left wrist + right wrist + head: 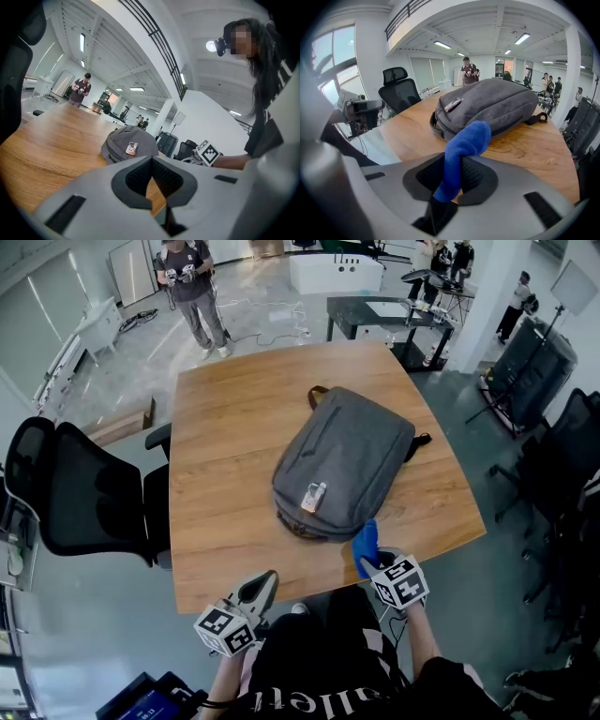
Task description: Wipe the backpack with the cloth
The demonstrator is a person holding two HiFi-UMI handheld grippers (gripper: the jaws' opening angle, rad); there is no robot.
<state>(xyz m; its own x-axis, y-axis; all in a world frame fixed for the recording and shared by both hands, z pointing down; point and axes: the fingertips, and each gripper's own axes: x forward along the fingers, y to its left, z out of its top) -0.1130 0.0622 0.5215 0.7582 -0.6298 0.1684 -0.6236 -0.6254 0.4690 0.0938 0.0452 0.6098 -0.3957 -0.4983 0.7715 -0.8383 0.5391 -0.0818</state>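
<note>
The grey fabric backpack (342,465) lies flat near the middle of the table, its front panel up and a small light tag (314,495) close to its lower edge. It looks soft and only partly filled, so it will probably give way under pressure and may slide a little on the smooth wood. Steadying it at the near edge or at the dark top handle (317,391) seems sensible.

The blue fleecy cloth (461,150) is light and limp. The right gripper (454,176) pinches it between its jaws, and the free end folds over above them. It hovers just in front of the near end of the backpack and does not touch it.

The left gripper (151,180) hangs at the near table edge, well apart from the backpack, its jaws pressed together with nothing between them.

The light brown wooden table (225,427) is bare apart from the backpack. A black mesh office chair (66,488) stands at its left. On the glossy grey floor (103,615) beyond, a person (192,287) stands at the far side of this large open hall.
</note>
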